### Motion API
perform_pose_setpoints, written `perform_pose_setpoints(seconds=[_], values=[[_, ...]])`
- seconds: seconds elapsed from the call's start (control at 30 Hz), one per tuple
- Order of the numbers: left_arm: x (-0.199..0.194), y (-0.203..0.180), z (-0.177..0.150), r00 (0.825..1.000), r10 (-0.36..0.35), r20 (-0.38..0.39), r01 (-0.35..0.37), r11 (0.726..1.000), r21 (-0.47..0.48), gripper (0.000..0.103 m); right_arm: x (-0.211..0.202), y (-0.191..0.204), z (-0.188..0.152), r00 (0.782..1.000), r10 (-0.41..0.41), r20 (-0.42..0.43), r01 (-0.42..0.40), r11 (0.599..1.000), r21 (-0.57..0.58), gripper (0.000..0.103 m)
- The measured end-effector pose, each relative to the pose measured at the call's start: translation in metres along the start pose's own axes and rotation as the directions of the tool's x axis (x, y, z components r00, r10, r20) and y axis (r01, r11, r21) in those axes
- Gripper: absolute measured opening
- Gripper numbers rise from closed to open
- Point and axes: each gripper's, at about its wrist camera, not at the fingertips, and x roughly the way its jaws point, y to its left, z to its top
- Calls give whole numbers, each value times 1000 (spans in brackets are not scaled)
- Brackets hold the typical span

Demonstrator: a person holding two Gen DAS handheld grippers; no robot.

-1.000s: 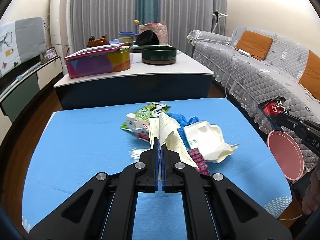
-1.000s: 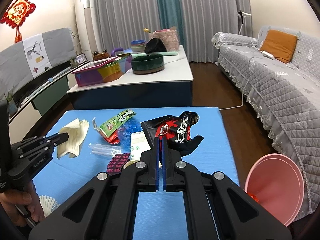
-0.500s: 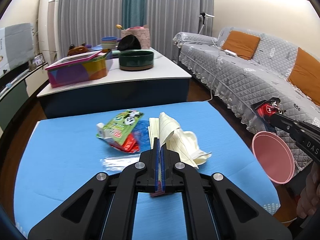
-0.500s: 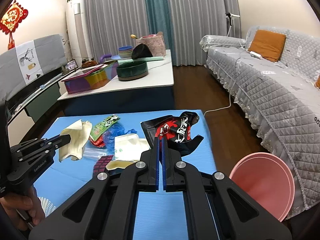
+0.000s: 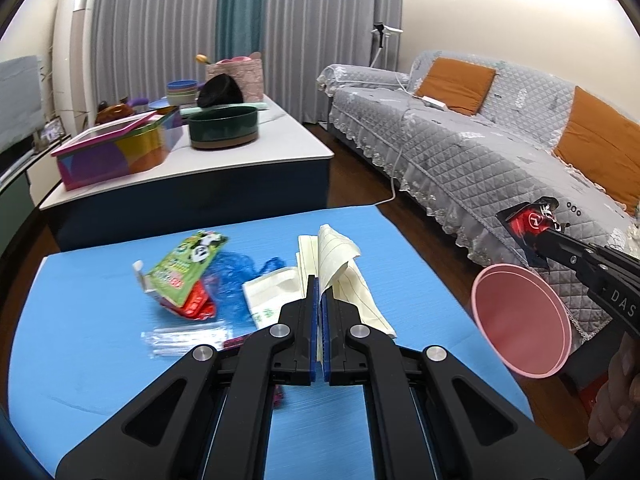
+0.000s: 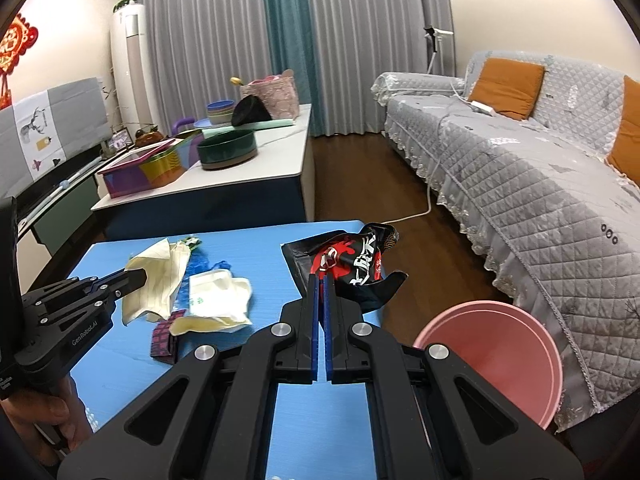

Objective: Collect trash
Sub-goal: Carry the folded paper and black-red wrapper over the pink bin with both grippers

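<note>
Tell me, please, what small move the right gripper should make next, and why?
Probably carry the right gripper a little further right, over the pink bin, then open. It is shut on the black and red snack wrapper, which hangs near the blue table edge, not yet above the bin's mouth.

On blue table (image 5: pixel 80 280): one panda wrapper (image 5: pixel 188 266), one clear sleeve (image 5: pixel 186 338), one white carton (image 6: pixel 218 294); two orange cushions (image 6: pixel 506 88) on sofa.
</note>
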Motion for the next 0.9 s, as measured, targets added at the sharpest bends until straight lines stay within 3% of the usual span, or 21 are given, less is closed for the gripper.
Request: perform_pose_setpoints(seconds=[0.9], values=[[25,-88,1,992,-123,-14,124,990,72,1,-21,-88,-12,991,-136,-7,136,987,82,3]])
